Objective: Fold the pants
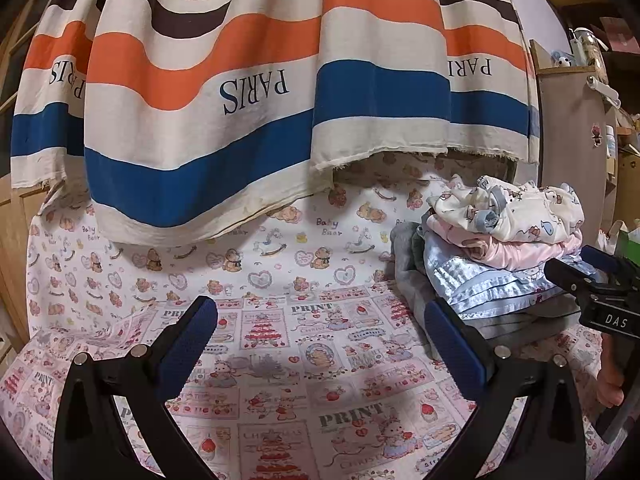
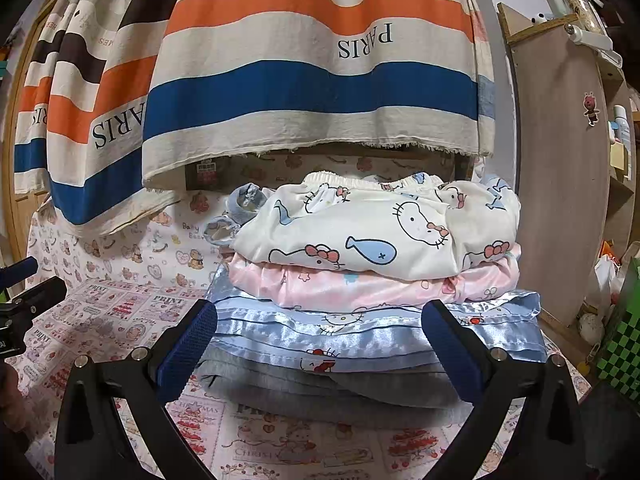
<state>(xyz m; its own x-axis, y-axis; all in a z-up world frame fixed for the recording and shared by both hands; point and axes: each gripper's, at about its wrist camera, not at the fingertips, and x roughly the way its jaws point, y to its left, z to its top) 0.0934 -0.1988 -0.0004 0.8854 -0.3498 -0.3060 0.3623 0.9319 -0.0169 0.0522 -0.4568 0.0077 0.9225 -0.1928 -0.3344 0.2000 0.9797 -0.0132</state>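
A stack of folded clothes stands on the printed bed sheet (image 1: 280,360). On top lie white cartoon-print pants (image 2: 376,228) with an elastic waistband; the same pants (image 1: 508,212) show at the right of the left wrist view. Under them sit a pink satin garment (image 2: 360,286), a light blue satin one (image 2: 360,336) and a grey one (image 2: 328,384). My right gripper (image 2: 320,344) is open, facing the stack with its fingers either side of the blue and grey layers, holding nothing. My left gripper (image 1: 320,344) is open over bare sheet, left of the stack. The right gripper (image 1: 592,280) shows at the left wrist view's right edge.
A striped curtain (image 1: 248,92) printed PARIS hangs over the back of the bed. A wooden cabinet (image 2: 560,184) stands right of the stack, with a green checkered box (image 2: 624,332) beside it. A hand (image 1: 612,384) holds the right gripper's handle.
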